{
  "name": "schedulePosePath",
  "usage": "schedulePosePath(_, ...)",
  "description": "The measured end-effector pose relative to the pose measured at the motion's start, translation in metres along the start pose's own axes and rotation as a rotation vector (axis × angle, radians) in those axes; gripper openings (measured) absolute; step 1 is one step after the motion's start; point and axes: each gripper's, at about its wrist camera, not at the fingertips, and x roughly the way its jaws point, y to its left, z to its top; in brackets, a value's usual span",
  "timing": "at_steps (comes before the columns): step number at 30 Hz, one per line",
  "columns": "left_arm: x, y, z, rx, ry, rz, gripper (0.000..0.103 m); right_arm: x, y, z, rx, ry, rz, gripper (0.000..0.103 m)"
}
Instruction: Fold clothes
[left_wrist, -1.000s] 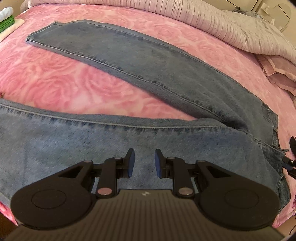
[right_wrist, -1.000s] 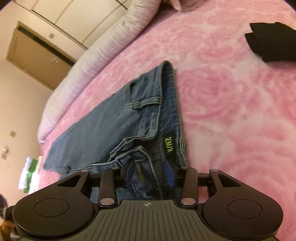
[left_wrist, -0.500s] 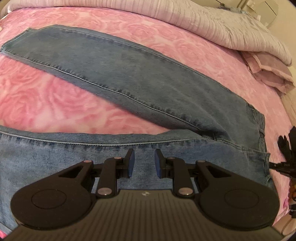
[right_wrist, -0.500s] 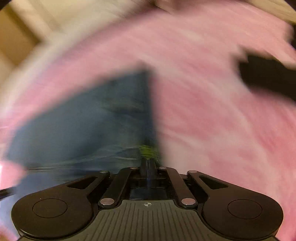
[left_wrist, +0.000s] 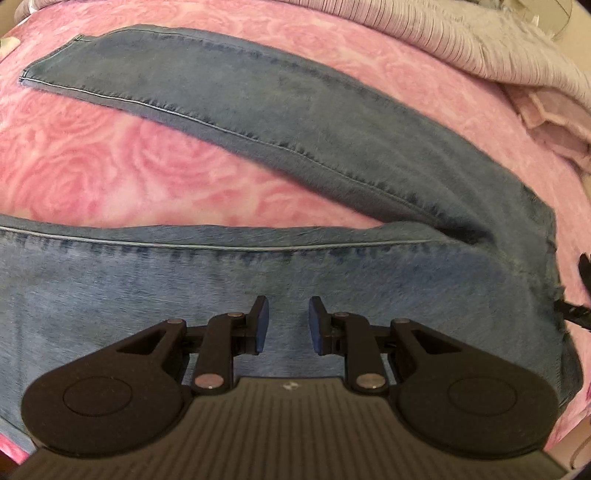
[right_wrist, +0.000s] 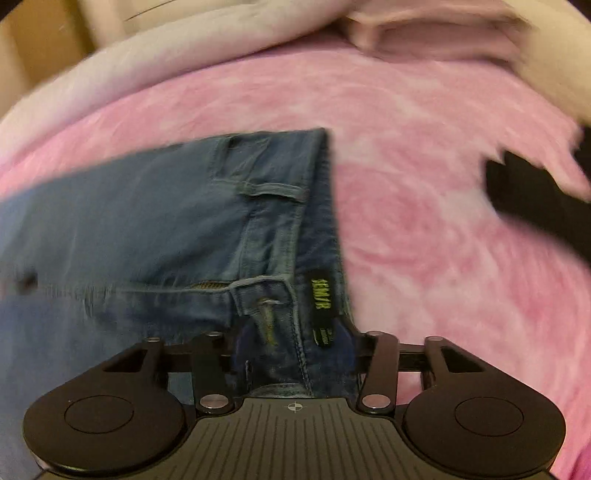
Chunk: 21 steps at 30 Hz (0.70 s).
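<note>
Pink rose-patterned bedding (left_wrist: 155, 173) carries spread jeans (left_wrist: 332, 147). Left gripper (left_wrist: 289, 325) hovers over one leg, jaws parted and empty. Right gripper (right_wrist: 293, 343) straddles the waistband (right_wrist: 295, 295), jaws opening, seemingly not pinching through the blur.

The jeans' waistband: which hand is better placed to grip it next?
Right, probably. The waistband lies between the opening jaws of the right gripper. The left gripper hovers open over a leg, away from the waistband.
</note>
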Motion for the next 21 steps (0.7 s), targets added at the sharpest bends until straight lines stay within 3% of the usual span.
schedulePosePath(3,-0.008,0.013,0.001,0.003,0.002,0.028,0.018,-0.023,0.0,-0.003,0.137,0.021,-0.049,0.047)
schedulePosePath(5,-0.017,0.023,0.001,-0.003,0.016,0.062,0.019,-0.049,0.01,-0.013,0.152,0.01,-0.016,0.047)
schedulePosePath(9,-0.046,0.044,0.001,-0.027,0.087,0.083,0.019,-0.085,0.054,-0.038,0.19,0.144,0.066,0.047)
schedulePosePath(14,-0.106,0.066,0.001,0.012,0.162,0.098,0.023,-0.13,0.119,-0.07,0.21,0.243,0.051,0.047)
schedulePosePath(16,-0.133,0.076,0.002,0.046,0.167,0.1,0.029,-0.151,0.142,-0.074,0.217,0.24,0.03,0.048)
schedulePosePath(21,-0.19,0.097,0.005,0.127,0.147,0.154,0.032,-0.201,0.186,-0.073,0.185,0.212,-0.022,0.049)
